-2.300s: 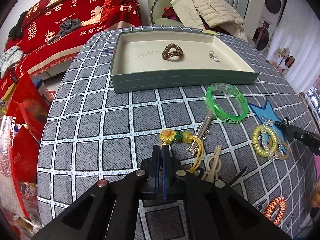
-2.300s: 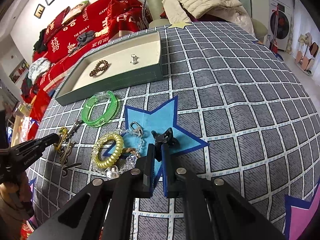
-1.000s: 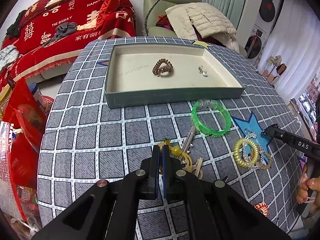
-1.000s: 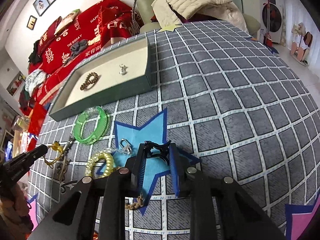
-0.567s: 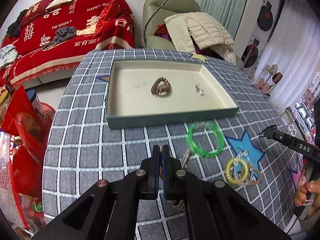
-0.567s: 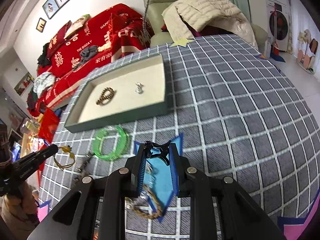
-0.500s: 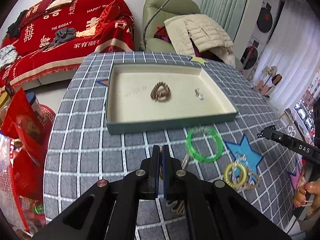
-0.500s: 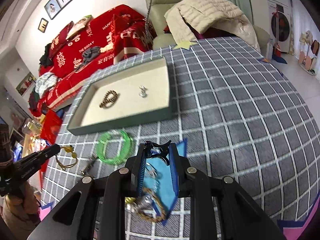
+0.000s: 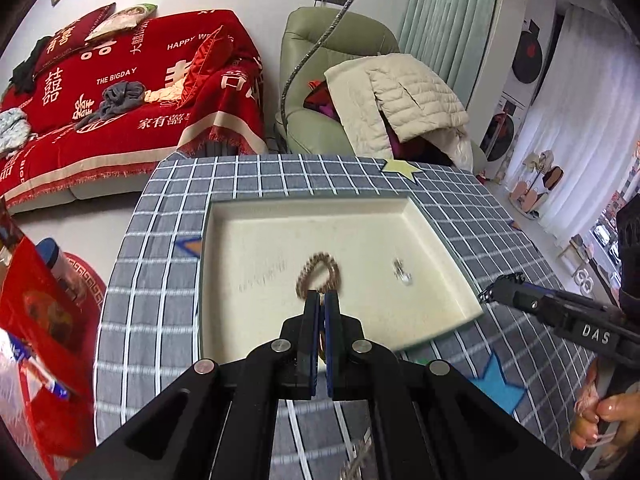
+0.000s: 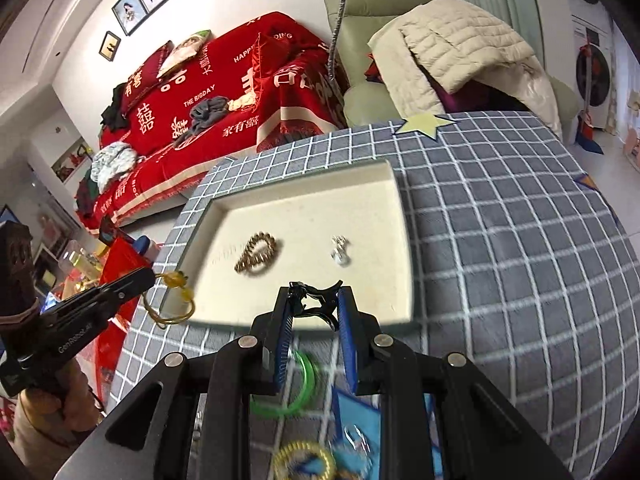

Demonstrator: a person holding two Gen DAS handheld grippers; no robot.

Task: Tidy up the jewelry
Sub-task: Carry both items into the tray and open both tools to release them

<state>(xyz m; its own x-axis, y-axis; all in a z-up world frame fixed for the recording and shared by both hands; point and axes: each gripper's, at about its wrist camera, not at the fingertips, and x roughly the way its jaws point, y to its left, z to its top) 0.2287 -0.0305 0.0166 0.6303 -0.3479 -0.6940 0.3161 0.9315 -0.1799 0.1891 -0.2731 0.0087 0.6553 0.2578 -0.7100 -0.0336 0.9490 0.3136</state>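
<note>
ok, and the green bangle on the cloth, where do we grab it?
The green bangle looks to lie flat on the checked cloth, so come straight down and pinch the band itself, with one of the fingers inside the ring and one outside.

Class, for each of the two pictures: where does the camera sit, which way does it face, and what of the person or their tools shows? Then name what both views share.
Left wrist: sits on the left gripper, looking along its shut fingers over the tray toward the sofa; the right gripper and a hand show.
Right wrist: sits on the right gripper, which holds a black clip, facing the tray; the left gripper carries a yellow cord.
Shared: tray, brown coil, silver charm.
</note>
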